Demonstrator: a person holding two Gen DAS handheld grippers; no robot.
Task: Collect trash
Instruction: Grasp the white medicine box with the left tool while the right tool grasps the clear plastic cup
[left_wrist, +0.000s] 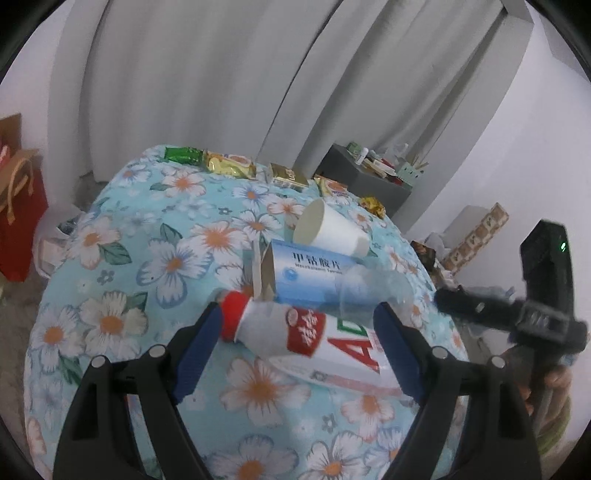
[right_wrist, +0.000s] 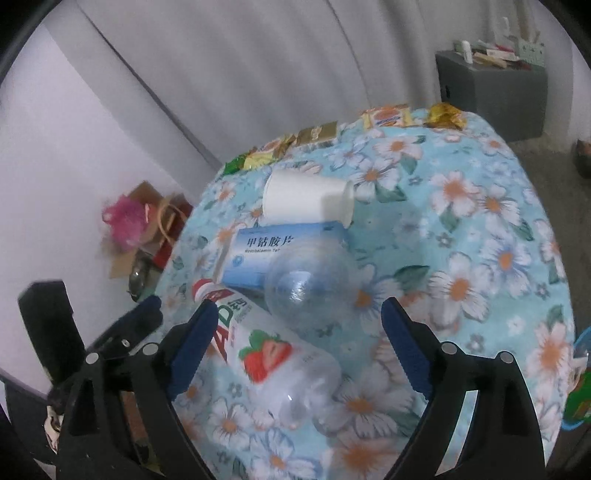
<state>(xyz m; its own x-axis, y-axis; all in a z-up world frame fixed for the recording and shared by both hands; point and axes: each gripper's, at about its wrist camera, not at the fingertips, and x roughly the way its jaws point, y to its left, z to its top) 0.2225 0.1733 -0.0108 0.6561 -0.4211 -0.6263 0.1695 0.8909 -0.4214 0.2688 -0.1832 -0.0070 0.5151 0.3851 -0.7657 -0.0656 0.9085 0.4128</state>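
On floral cloth (left_wrist: 122, 236): left gripper (left_wrist: 299, 325) wide open, straddling bottle (left_wrist: 295, 332), gripping nothing. Bottle lying flat, red cap left; box (left_wrist: 314, 273) just behind, cup (left_wrist: 328, 229) tipped against box. Right gripper (right_wrist: 299, 325) wide open over bottle's clear base, holding nothing.

Left claw (left_wrist: 299, 321) hangs with its blue-padded fingers (left_wrist: 199, 339) spread wide. Right claw (right_wrist: 299, 317) is likewise spread wide, nothing gripped. Each claw appears at the edge of the other's view, close beside it.
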